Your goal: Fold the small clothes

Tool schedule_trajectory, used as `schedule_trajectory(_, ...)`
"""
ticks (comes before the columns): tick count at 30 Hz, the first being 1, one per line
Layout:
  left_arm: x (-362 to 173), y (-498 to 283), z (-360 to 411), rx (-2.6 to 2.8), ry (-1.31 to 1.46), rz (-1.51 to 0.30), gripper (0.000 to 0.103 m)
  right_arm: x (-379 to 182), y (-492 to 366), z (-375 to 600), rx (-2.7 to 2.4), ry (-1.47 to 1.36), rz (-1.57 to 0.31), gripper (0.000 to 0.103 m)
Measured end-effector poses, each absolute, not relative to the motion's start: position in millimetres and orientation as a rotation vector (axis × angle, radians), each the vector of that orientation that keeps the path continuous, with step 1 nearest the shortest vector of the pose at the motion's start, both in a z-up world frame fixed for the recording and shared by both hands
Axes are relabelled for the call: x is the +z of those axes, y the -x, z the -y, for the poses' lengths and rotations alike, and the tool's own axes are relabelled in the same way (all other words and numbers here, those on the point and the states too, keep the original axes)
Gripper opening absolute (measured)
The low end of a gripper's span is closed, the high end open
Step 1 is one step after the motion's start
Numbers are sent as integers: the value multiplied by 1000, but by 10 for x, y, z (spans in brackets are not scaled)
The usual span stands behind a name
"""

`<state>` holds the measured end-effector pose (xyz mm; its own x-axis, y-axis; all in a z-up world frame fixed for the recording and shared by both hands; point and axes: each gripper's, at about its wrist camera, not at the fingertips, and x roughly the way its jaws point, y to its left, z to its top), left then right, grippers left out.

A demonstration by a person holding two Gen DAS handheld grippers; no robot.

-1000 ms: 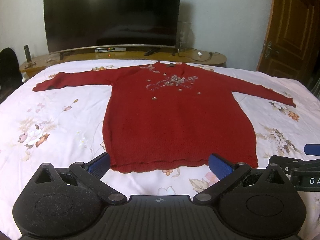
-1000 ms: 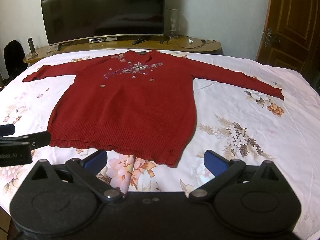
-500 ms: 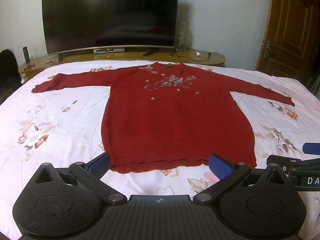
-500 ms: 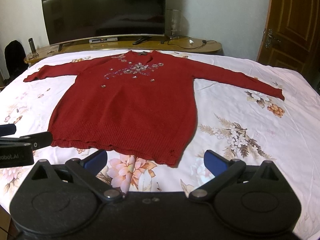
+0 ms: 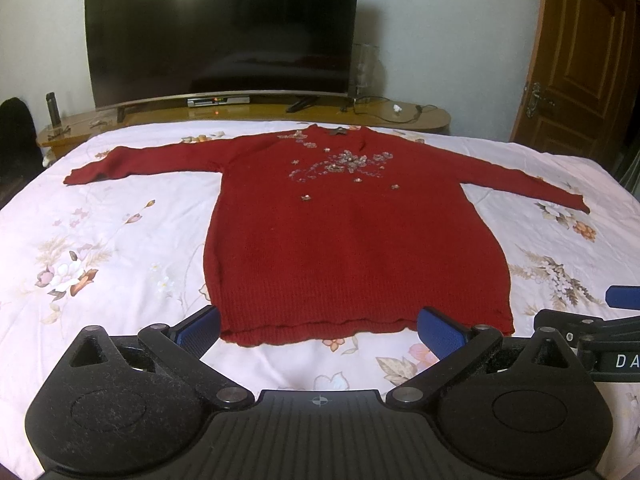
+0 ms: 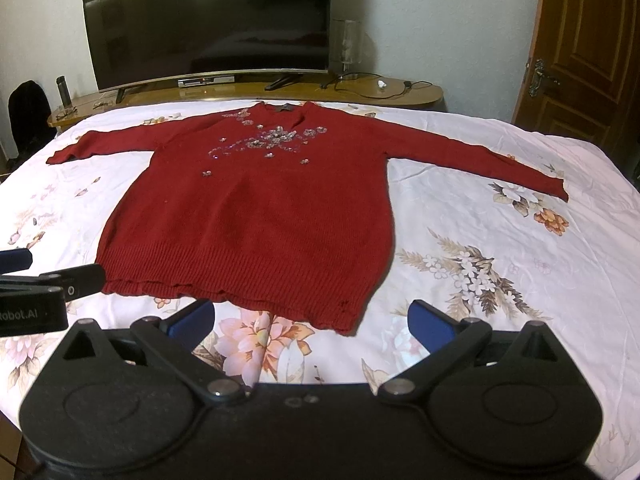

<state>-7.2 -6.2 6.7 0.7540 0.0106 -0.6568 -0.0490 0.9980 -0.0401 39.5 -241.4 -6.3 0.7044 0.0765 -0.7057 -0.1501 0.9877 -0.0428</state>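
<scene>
Bed covered with a pale pink floral bedsheet (image 5: 120, 240) (image 6: 500, 280), sheet mostly smooth with light creases. Behind the bed stood a low wooden TV stand (image 5: 240, 114) (image 6: 248, 94) carrying a large dark curved TV (image 5: 222, 28) (image 6: 206, 20), a set-top box under the screen, a black cable and a clear glass lamp (image 6: 347, 50) at its right end. White wall behind; brown panelled door (image 5: 580, 60) (image 6: 580, 48) on the right with a metal handle. Dark bottle (image 6: 64, 90) on the stand's far left end.

Red knit sweater (image 5: 352, 240) (image 6: 260, 208) lay flat, front up, in the middle of the bed. Long axis ran from the near edge toward the TV: collar at the far end, ribbed hem nearest the grippers. Both sleeves were spread sideways, each slanting slightly back toward the near side. Beaded flower decoration (image 5: 344, 164) (image 6: 276, 138) sat across the chest.

Left gripper (image 5: 320, 328) was wide open, holding nothing, blue pads flanking the hem's left part, just short of the hem. Right gripper (image 6: 312, 320) was equally wide open and empty, near the hem's right corner, not touching it. Each gripper showed at the edge of the other's view, side by side.
</scene>
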Motion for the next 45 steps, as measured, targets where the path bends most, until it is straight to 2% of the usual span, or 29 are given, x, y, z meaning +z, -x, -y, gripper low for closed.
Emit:
schedule_trajectory(34, 60, 72, 94, 32, 43, -715, 103, -84, -364, 2442, 128, 86, -773, 103)
schedule_trajectory(45, 137, -366, 23, 34, 31, -653, 103, 19, -574, 2820, 61, 34, -677, 103)
